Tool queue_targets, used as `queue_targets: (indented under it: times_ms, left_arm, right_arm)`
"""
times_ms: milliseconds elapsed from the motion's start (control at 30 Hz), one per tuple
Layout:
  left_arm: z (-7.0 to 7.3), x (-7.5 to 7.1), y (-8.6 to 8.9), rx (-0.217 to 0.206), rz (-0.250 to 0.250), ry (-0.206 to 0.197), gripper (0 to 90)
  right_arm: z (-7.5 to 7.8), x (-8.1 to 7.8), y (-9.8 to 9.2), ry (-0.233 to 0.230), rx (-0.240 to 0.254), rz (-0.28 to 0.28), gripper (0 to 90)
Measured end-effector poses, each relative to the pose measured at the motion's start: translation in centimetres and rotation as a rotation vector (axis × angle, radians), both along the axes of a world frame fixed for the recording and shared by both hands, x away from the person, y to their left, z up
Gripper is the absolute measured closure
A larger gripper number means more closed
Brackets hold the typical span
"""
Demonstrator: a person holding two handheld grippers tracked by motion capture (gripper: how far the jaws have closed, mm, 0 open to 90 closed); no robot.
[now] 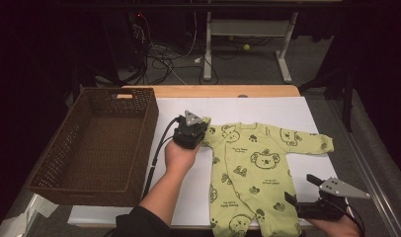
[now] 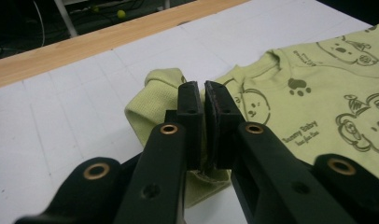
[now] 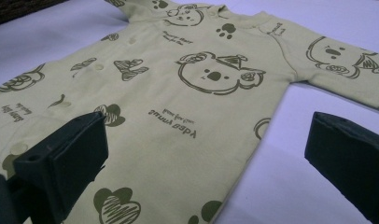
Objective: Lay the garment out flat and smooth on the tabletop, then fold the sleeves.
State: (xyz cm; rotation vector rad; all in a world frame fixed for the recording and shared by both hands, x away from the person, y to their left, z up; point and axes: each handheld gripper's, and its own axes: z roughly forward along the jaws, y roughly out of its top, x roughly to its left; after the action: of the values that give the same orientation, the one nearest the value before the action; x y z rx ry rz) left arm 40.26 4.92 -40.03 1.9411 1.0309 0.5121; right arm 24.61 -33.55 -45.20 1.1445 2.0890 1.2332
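A wicker basket (image 1: 97,143) is set at the left of the worktop (image 1: 282,111). Just beside its right wall the left tool (image 1: 196,129) is held, its jaws pinched shut on the folded-over left sleeve (image 2: 152,100) of a green romper (image 1: 253,168). The romper is spread flat on the white sheet at the middle of the worktop, front up, neck towards the far edge, printed with koala faces. At the near right the right tool (image 1: 301,190) is held with its jaws wide apart, just beside the romper's lower edge, nothing gripped.
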Motion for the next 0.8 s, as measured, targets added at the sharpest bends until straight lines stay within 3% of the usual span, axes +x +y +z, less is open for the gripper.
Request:
queue_targets:
  times_ms: [533, 800]
  left_arm:
    - [1.2, 0.0, -2.9, -0.001, -0.052, -0.026, 81.8]
    - [1.1, 0.1, -6.1, 0.013, -0.11, -0.028, 81.7]
  right_arm:
    - [0.0, -0.1, -0.2, -0.003, 0.002, -0.002, 0.1]
    - [0.0, 0.0, -0.1, 0.0, 0.005, -0.005, 0.1]
